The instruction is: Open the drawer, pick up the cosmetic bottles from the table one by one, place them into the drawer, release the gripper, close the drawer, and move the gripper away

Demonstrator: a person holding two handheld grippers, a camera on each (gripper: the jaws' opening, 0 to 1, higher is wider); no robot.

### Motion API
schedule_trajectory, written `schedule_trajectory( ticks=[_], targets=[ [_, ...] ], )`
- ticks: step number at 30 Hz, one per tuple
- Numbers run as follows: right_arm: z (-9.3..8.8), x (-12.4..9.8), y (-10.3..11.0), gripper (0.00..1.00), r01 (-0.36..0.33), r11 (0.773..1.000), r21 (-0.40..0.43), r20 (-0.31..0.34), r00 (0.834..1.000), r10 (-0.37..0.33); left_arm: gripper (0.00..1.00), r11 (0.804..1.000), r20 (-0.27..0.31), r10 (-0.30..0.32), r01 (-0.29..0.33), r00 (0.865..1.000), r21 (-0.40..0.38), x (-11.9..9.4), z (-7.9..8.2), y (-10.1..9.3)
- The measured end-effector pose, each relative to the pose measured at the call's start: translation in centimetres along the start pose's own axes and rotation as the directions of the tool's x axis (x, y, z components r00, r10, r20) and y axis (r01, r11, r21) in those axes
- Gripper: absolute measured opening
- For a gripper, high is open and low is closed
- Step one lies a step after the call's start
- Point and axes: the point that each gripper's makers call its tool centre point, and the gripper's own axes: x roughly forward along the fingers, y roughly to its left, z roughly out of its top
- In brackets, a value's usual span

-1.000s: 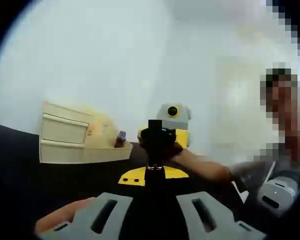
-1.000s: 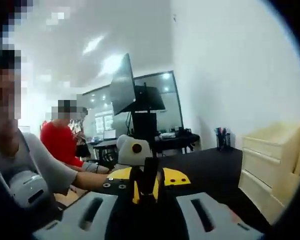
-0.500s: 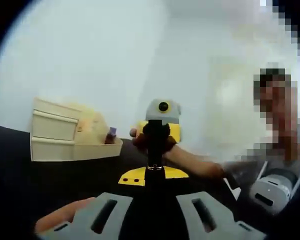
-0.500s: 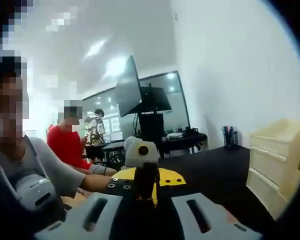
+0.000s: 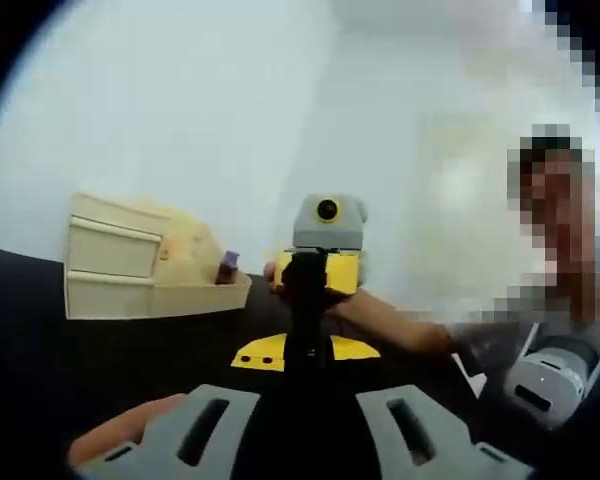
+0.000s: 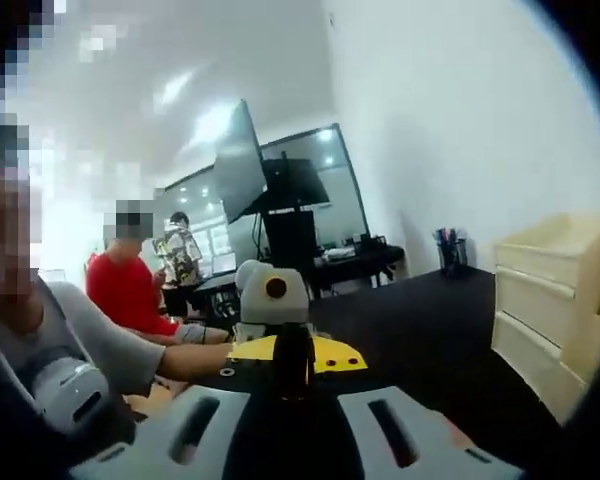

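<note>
A cream drawer unit [image 5: 115, 265] stands on the black table [image 5: 100, 350], and its bottom drawer [image 5: 195, 297] is pulled out. A small bottle with a purple cap [image 5: 225, 268] stands in that drawer. My left gripper [image 5: 303, 320] points across the table with its jaws together and nothing between them. Facing it is the right gripper [image 5: 320, 268], yellow and grey, held in a person's hand. In the right gripper view my right gripper [image 6: 293, 365] is shut and empty, the left gripper [image 6: 270, 300] faces it, and the drawer unit [image 6: 545, 300] sits at the right edge.
A white wall [image 6: 480, 120] runs behind the drawer unit. A pen cup [image 6: 450, 250] stands at the table's far end. Beyond it are a large dark screen on a stand [image 6: 280, 200] and a seated person in red [image 6: 125, 295]. The holder's grey sleeve [image 5: 510, 340] reaches in.
Both views have shifted slightly with the hands. The two grippers stay facing each other, shut, and the drawer stays out with the bottle in it.
</note>
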Motion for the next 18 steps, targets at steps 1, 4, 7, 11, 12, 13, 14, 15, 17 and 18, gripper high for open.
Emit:
schedule_trajectory(
  ticks=[1,4,7,11,12,13,14,15,17,18],
  targets=[
    [-0.1,0.1,0.0,0.07,0.000,1.000,-0.002,0.001,1.000,0.000,0.10,1.000,0.001,0.000,0.000,1.000,-0.002,-0.1,0.0,0.1],
    [-0.5,0.3,0.3,0.07,-0.008,1.000,0.000,-0.013,1.000,0.008,0.10,1.000,0.010,-0.001,0.001,1.000,-0.013,-0.2,0.3,0.2],
    [-0.8,0.6,0.5,0.07,-0.012,1.000,0.001,-0.019,1.000,0.012,0.10,1.000,0.015,0.000,0.000,1.000,-0.020,-0.3,0.4,0.1],
    [-1.2,0.7,0.7,0.07,-0.019,1.000,0.003,-0.032,0.999,0.019,0.10,1.000,0.015,-0.003,0.004,1.000,-0.026,-0.3,0.4,0.0],
    [-1.0,0.6,0.4,0.07,-0.019,1.000,0.004,-0.034,0.999,0.019,0.10,1.000,0.014,-0.005,0.006,1.000,-0.028,-0.3,0.4,0.0],
    [-1.0,0.6,0.3,0.07,-0.019,1.000,0.004,-0.036,0.999,0.019,0.09,1.000,0.009,-0.007,0.007,1.000,-0.030,-0.4,0.4,0.1],
    [-1.0,0.6,0.3,0.07,-0.018,1.000,0.005,-0.037,0.999,0.018,0.08,0.999,0.001,-0.008,0.008,1.000,-0.033,-0.4,0.3,0.1],
    [-1.1,0.5,0.2,0.07,-0.015,1.000,0.006,-0.036,0.999,0.015,0.08,0.999,0.000,-0.005,0.005,1.000,-0.032,-0.4,0.3,0.1],
    [-1.1,0.5,0.0,0.07,-0.017,1.000,0.013,-0.035,0.999,0.018,0.08,1.000,-0.004,-0.003,0.003,1.000,-0.027,-0.4,0.2,0.2],
    [-1.1,0.5,0.0,0.07,-0.018,1.000,0.016,-0.034,0.999,0.019,0.07,1.000,-0.006,-0.002,0.002,1.000,-0.026,-0.4,0.2,0.2]
  ],
)
